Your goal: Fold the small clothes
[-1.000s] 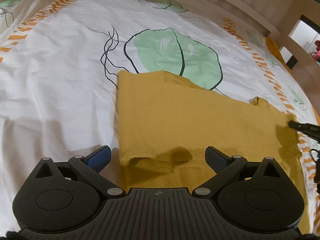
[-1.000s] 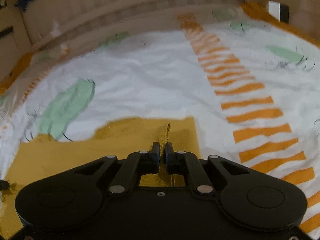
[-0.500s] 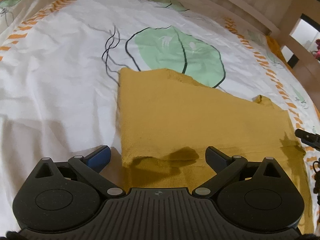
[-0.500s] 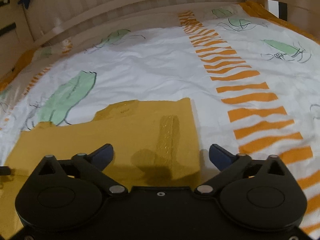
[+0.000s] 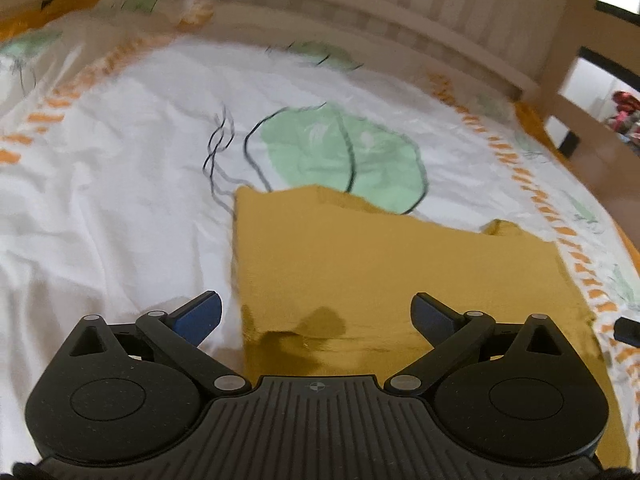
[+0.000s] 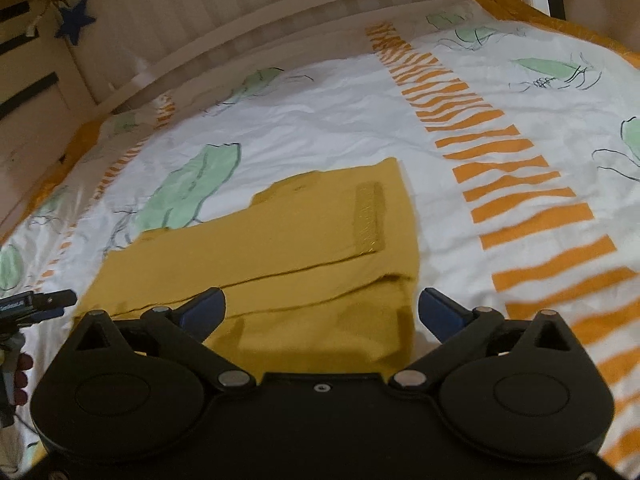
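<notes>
A mustard-yellow knitted garment [image 5: 384,264] [image 6: 288,248] lies flat on the bed, folded into a rough rectangle with a ribbed cuff [image 6: 368,216] on top near its right edge. My left gripper [image 5: 316,314] hovers open over the garment's near left corner, with nothing between its fingers. The right gripper [image 6: 324,312] stands wide open above the near right corner, its jaws clear of the cloth. The tip of the right gripper [image 5: 628,328] shows at the right edge of the left wrist view. In the right wrist view the left gripper [image 6: 36,304] and a hand appear at the far left.
The bedsheet [image 5: 120,184] [image 6: 500,92] is white with green leaf prints and orange striped bands. A wooden slatted bed rail [image 5: 400,8] [image 6: 248,20] runs along the far side. A blue star [image 6: 76,22] hangs at the back left.
The right gripper let go of the garment's ribbed cuff, opened wide and drew back toward the near edge. The left gripper pulled back a little, staying open. The garment now lies flat.
</notes>
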A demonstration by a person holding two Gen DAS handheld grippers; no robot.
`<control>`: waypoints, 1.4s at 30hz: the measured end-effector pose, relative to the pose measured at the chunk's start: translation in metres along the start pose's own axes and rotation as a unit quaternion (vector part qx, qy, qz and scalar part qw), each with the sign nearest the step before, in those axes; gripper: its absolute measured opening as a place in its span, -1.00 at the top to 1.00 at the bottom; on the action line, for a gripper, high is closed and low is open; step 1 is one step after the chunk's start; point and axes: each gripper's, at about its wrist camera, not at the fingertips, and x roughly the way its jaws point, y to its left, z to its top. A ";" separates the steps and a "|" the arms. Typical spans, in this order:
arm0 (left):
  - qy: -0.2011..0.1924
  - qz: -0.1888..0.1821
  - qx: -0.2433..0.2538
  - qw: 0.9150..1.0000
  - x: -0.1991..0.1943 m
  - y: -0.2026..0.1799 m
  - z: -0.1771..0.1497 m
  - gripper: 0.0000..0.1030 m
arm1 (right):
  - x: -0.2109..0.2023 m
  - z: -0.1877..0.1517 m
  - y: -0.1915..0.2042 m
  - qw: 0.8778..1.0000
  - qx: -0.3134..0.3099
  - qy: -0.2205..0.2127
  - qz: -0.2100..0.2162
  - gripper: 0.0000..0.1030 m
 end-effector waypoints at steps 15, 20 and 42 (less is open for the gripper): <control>-0.044 -0.025 0.010 0.999 -0.122 -0.026 -0.070 -0.99 | -0.095 -0.051 0.013 0.999 0.030 -0.027 0.026 -0.99; -0.048 -0.018 0.035 0.998 -0.157 -0.035 -0.100 -0.99 | -0.119 -0.073 0.017 0.999 0.034 -0.034 0.011 -0.99; 0.045 0.053 0.007 0.998 -0.180 -0.038 -0.181 -0.96 | -0.187 -0.131 0.022 0.994 0.012 -0.109 0.000 -0.99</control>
